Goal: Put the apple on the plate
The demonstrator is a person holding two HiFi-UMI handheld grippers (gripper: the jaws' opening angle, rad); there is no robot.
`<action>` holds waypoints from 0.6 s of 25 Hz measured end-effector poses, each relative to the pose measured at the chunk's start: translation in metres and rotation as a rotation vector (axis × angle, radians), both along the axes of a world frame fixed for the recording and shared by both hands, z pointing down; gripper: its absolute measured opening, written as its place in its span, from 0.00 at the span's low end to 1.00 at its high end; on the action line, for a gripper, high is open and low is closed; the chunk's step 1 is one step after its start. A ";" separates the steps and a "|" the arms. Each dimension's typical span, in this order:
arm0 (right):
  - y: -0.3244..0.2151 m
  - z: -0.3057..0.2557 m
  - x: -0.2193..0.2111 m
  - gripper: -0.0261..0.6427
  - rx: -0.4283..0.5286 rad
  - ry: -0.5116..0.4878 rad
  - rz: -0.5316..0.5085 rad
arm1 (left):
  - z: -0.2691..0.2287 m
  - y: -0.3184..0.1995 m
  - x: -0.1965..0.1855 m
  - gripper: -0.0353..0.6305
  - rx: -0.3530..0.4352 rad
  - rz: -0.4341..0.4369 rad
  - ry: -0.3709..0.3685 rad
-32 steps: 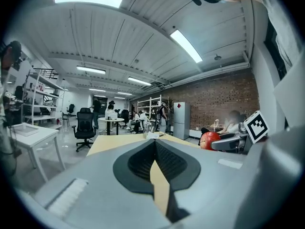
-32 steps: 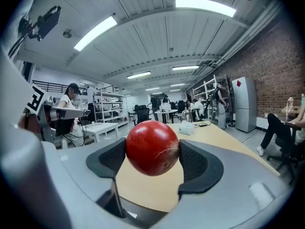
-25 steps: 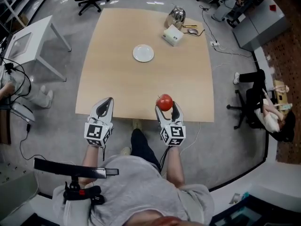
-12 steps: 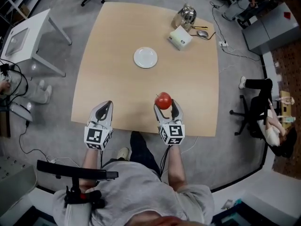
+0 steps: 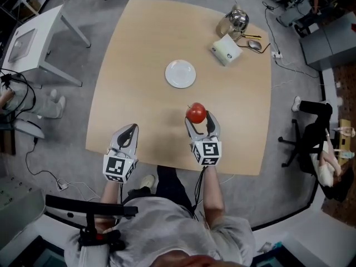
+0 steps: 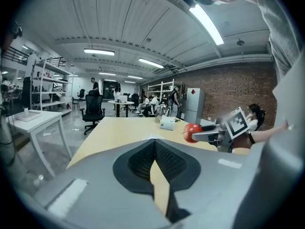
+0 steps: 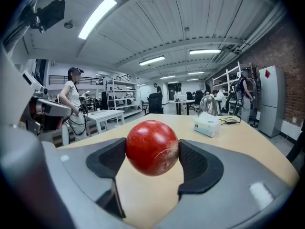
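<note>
A metal kettle (image 5: 239, 20) stands beside a white box (image 5: 226, 50) on the table (image 5: 139, 82)

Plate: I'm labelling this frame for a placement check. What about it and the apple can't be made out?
- Plate: small in the head view, rim detail unreadable; unseen in the right gripper view, perhaps behind the apple.
- Apple: sides covered by pads of the right tongs; underside faces away from the head view.
- Bits by the kettle: too small, head view.

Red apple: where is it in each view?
Head view: round red apple at centre, gripped by the right gripper.
Left gripper view: apple small, right of centre.
Right gripper view: apple dead centre, between the jaws.
Shared landmark: white rectangular box, in all three.
</note>
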State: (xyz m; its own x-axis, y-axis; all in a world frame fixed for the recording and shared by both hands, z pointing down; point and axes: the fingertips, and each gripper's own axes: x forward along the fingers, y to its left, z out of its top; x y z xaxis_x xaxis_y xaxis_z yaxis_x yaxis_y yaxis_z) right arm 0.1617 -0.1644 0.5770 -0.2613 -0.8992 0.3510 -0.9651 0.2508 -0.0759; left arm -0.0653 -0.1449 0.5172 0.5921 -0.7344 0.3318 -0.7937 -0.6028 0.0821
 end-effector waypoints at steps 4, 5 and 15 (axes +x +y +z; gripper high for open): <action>-0.026 0.010 -0.004 0.57 0.003 0.010 -0.032 | 0.009 -0.006 0.000 0.08 -0.018 -0.009 -0.009; -0.032 0.014 -0.005 0.57 0.004 0.012 -0.039 | 0.012 -0.008 0.000 0.08 -0.022 -0.013 -0.010; -0.085 0.029 -0.010 0.57 0.013 0.049 -0.095 | 0.011 -0.021 0.003 0.08 -0.028 -0.041 -0.023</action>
